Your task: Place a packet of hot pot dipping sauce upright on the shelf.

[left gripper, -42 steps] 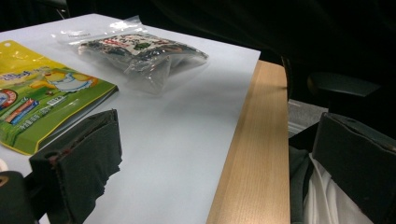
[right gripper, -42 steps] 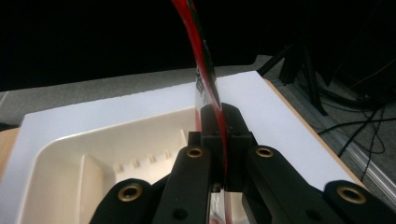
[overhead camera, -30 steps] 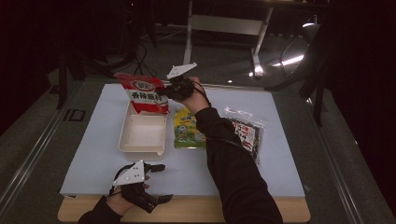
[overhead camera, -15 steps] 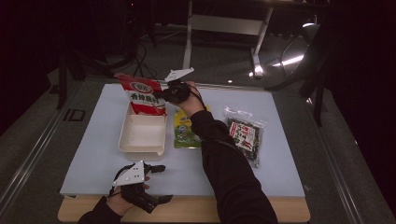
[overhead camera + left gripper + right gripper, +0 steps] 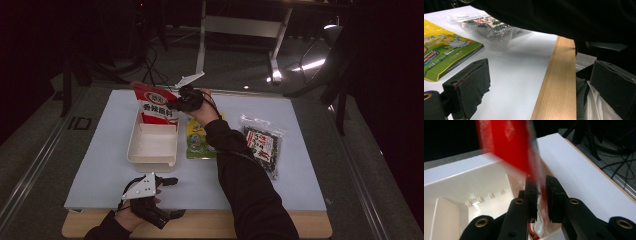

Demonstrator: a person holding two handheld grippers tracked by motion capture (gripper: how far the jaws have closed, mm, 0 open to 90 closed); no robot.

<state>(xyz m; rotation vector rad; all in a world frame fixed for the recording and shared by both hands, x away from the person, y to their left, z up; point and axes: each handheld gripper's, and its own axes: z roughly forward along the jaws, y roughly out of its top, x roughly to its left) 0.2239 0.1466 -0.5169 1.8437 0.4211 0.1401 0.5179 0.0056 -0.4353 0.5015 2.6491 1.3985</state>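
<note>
Nearest the person, at the front edge of the tabletop (image 5: 100, 165), the left hand-held gripper (image 5: 175, 197) is held low with its jaws wide apart, and nothing is held between them. Just past it a white tray (image 5: 131, 150) is laid on the tabletop, with its long side running from near to far. Nothing can be seen in the near part of the tray. Beside the tray, on its right, a green and yellow bag (image 5: 197, 140) is laid flat, and a clear bag of dark bits (image 5: 262, 147) is laid farther right. At the far end of the tray a red bag (image 5: 156, 107) is stood up tall, with its bottom inside the tray and its top tipped toward the far side. The right hand-held gripper (image 5: 175, 106) is reached in from the bag's right side, so the bag lies just to its left. Its jaws have just been opening: a small gap is seen between them, the thin right edge of the red bag is caught in that gap, and the pads do not seem to be pressed on it. The right hand is much nearer to the red bag than the left, so any pulling away is best done sideways to the right, away from the bag's edge.
</note>
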